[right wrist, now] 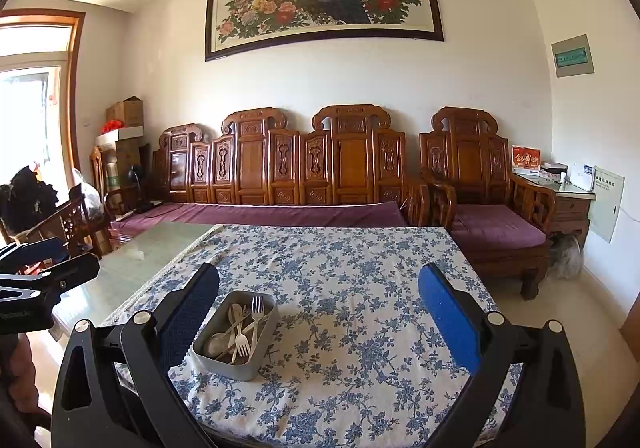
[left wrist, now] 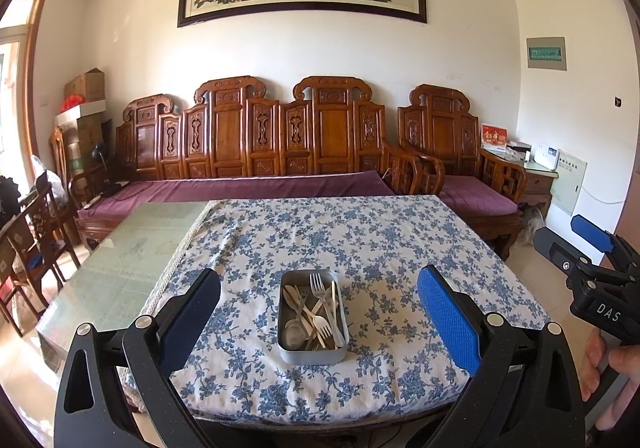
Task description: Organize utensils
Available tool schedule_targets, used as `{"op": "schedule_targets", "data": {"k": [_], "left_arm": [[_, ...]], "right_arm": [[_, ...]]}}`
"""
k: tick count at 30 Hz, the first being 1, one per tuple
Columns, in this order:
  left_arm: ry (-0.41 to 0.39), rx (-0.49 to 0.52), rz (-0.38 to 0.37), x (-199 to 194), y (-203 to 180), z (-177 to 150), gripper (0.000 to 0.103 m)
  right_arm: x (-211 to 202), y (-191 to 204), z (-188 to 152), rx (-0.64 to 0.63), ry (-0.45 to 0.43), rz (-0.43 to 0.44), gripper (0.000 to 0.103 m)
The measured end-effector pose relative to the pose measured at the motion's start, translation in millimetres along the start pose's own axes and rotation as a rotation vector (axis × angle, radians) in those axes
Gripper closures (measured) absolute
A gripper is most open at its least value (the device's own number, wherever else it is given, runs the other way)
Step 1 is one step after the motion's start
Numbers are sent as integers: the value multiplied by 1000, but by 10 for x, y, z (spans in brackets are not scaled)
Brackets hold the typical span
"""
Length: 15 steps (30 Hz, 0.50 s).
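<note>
A grey metal tin [left wrist: 313,356] stands on the blue floral tablecloth [left wrist: 360,240] near the front edge. Several forks and spoons [left wrist: 318,308] lie in it. It also shows in the right wrist view [right wrist: 224,358], with the utensils [right wrist: 242,330] inside. My left gripper [left wrist: 318,312] is open and empty, held above and in front of the tin, which lies between its fingers in the view. My right gripper [right wrist: 318,312] is open and empty, to the right of the tin; it also shows in the left wrist view [left wrist: 576,244].
The cloth covers the right part of a glass-topped table [left wrist: 120,260]. A carved wooden sofa with purple cushions [left wrist: 248,183] stands behind the table. A wooden armchair [left wrist: 472,183] is at the back right. Wooden chairs [left wrist: 36,232] stand on the left.
</note>
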<state>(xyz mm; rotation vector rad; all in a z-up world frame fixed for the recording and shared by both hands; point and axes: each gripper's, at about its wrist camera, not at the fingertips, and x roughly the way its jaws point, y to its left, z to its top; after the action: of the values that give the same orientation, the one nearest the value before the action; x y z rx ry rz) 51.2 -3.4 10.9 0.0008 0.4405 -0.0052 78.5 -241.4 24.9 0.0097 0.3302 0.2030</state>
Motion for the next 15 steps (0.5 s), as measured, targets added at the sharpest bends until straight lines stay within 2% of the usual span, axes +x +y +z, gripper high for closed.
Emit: {"op": "schedule_targets", "data": {"k": [15], "left_arm": [[-1,-2,3,-16,-9,11,8]], "right_arm": [[5,3,5,0,-1,0,2]]}}
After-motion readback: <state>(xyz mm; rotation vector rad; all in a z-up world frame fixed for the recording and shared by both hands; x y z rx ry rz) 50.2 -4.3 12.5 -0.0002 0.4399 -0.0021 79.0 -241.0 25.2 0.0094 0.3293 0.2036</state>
